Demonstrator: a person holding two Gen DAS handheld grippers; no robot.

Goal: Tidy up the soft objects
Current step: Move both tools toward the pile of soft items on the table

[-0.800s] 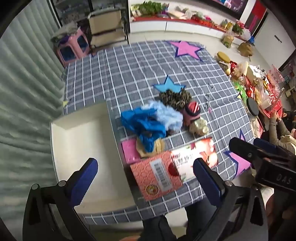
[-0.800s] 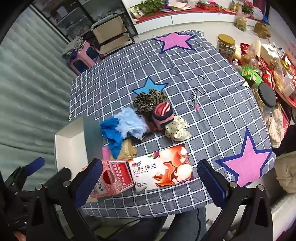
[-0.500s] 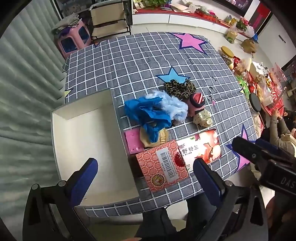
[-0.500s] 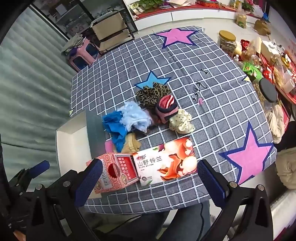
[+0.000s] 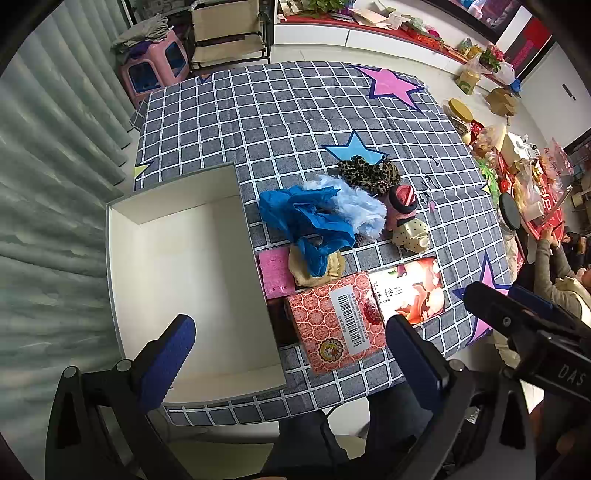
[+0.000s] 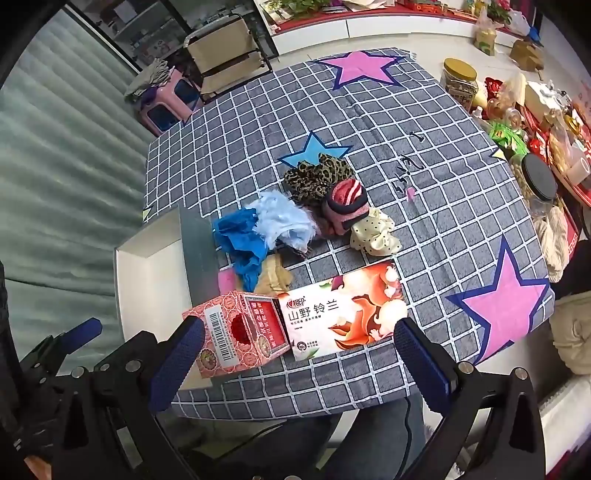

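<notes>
A heap of soft things lies mid-table: a blue crumpled cloth (image 5: 310, 225) (image 6: 240, 240), a pale blue fluffy piece (image 5: 354, 206) (image 6: 284, 221), a leopard scrunchie (image 5: 369, 171) (image 6: 317, 177), a red-striped pink roll (image 5: 402, 203) (image 6: 347, 206), a cream dotted scrunchie (image 5: 412, 234) (image 6: 375, 236), a tan piece (image 5: 314, 269) (image 6: 273, 277) and a pink sponge (image 5: 273, 273). An open white box (image 5: 177, 266) (image 6: 147, 280) stands left of them. My left gripper (image 5: 291, 354) is open and empty above the near table edge. My right gripper (image 6: 299, 354) is open and empty too.
A red patterned carton (image 5: 332, 321) (image 6: 236, 328) and a flat tissue pack (image 5: 410, 288) (image 6: 343, 306) lie at the table's near edge. Jars and clutter (image 6: 517, 122) stand off the right side. A chair (image 5: 229, 33) and pink stool (image 5: 155, 62) stand beyond the far edge.
Both grippers have drawn back and up from the table, so the box and heap look smaller and farther. Nothing on the table has moved.
</notes>
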